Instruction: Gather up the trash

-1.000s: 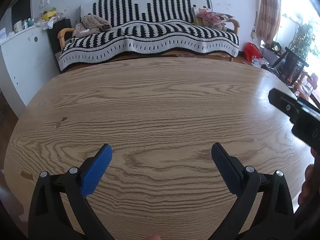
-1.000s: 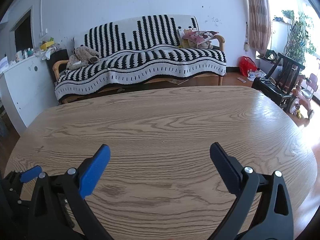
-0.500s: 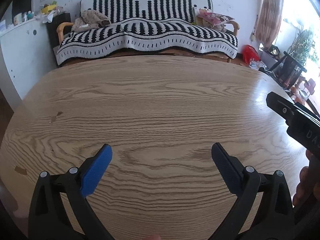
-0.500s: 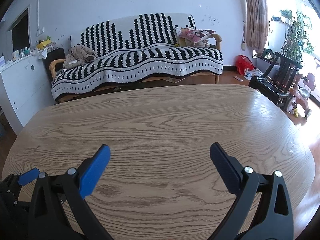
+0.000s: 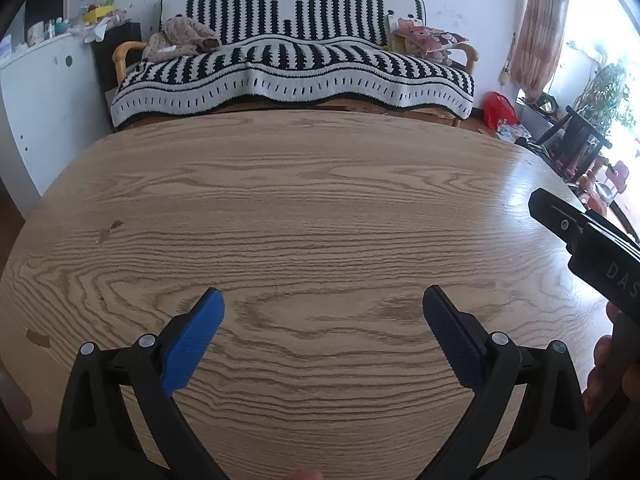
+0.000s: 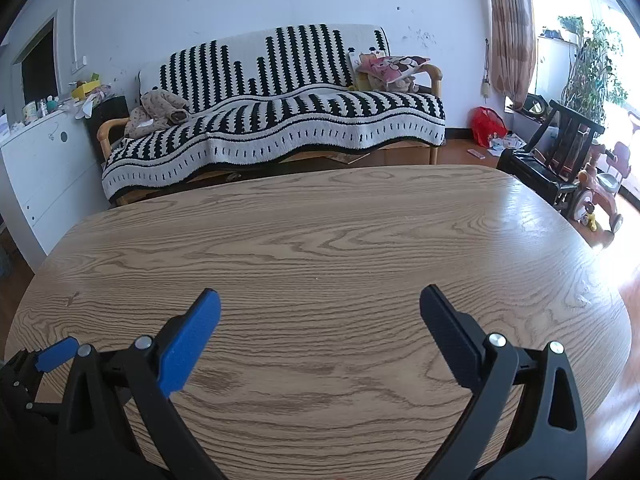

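While both views have tilted up slightly over the last second, left gripper point(image 5: 322, 312) and right gripper point(image 6: 320, 312) hover with fingers spread, holding nothing. I see no trash on the desk point(image 6: 340, 240); only litter near the red bag point(image 6: 486, 124) on the floor.

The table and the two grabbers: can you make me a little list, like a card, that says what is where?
table: wooden table, nothing resting on the part in view
left gripper: left gripper open, empty, above the table
right gripper: right gripper open, empty, above the table
behind the table: sofa under a black-and-white striped cover
on the sofa: brown cloth bundle at one end, pink cushion at the other
floor by the window: red bag
trash held: none
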